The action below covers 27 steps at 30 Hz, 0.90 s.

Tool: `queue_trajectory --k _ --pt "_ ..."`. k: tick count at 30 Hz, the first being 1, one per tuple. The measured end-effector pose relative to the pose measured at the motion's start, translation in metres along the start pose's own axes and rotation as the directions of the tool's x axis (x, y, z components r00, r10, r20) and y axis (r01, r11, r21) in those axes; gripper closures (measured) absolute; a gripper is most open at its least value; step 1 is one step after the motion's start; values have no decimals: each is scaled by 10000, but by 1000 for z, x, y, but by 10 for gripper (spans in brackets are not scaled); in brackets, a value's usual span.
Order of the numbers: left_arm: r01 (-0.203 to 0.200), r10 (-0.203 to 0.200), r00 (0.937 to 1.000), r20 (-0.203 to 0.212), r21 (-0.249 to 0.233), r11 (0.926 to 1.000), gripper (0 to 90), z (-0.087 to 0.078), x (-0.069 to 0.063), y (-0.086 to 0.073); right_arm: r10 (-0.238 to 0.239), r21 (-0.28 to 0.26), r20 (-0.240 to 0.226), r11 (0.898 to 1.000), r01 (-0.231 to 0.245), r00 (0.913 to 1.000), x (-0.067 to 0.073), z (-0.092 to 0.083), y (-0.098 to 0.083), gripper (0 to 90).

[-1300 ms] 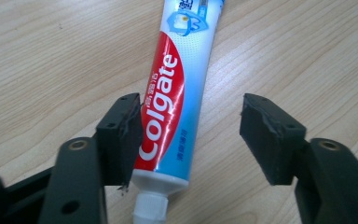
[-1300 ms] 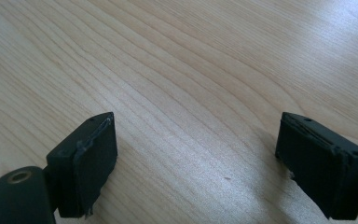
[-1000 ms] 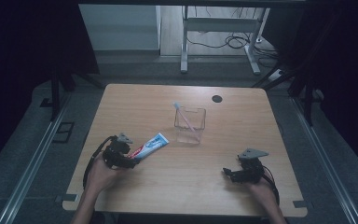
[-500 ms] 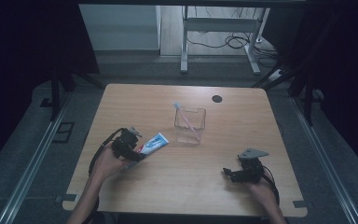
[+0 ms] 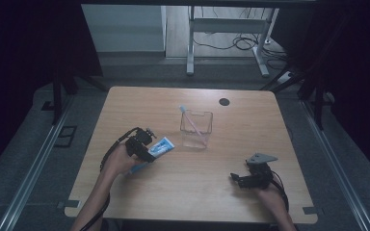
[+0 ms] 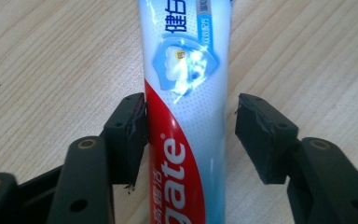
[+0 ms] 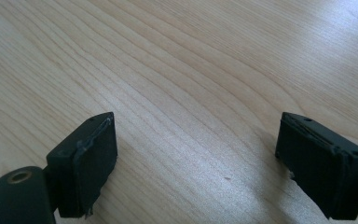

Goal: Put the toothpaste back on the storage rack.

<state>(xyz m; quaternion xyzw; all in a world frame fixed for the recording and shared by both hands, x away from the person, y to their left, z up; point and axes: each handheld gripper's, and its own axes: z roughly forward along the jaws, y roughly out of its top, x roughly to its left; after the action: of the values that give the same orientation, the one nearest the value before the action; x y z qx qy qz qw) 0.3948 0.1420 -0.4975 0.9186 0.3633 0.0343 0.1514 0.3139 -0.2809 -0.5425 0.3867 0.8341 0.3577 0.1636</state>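
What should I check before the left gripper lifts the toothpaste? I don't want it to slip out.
1. Toothpaste tube between the left gripper jaws: ok.
2. Both pads pressing on the tube: not ok; the jaws have just been closing, one pad touches, the other stands off with a gap.
3. Tube lying flat on the table: ok.
4. Clear container with the toothbrush apart from the tube: ok.
5. Right gripper open and out of the way: ok.

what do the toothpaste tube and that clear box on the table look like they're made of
Toothpaste tube: apparently soft glossy plastic laminate; bright glare streaks cross its printed face. Clear box: likely hard transparent plastic such as acrylic, possibly glass; the table's wood grain and the toothbrush inside show through its walls.
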Motion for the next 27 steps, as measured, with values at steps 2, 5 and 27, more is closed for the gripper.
queue_trajectory --k 2,5,27 --pt "60 -60 10000 79 73 10000 455 1 2 2 1 -3 -16 10000 -1 10000 0 0 0 123" --pt "136 -140 9997 187 240 9996 473 4 4 5 3 6 -15 10000 -3 10000 0 0 0 123" --pt "64 -71 9998 169 431 9991 734 -4 3 11 -10 23 -16 10000 10 10000 0 0 0 124"
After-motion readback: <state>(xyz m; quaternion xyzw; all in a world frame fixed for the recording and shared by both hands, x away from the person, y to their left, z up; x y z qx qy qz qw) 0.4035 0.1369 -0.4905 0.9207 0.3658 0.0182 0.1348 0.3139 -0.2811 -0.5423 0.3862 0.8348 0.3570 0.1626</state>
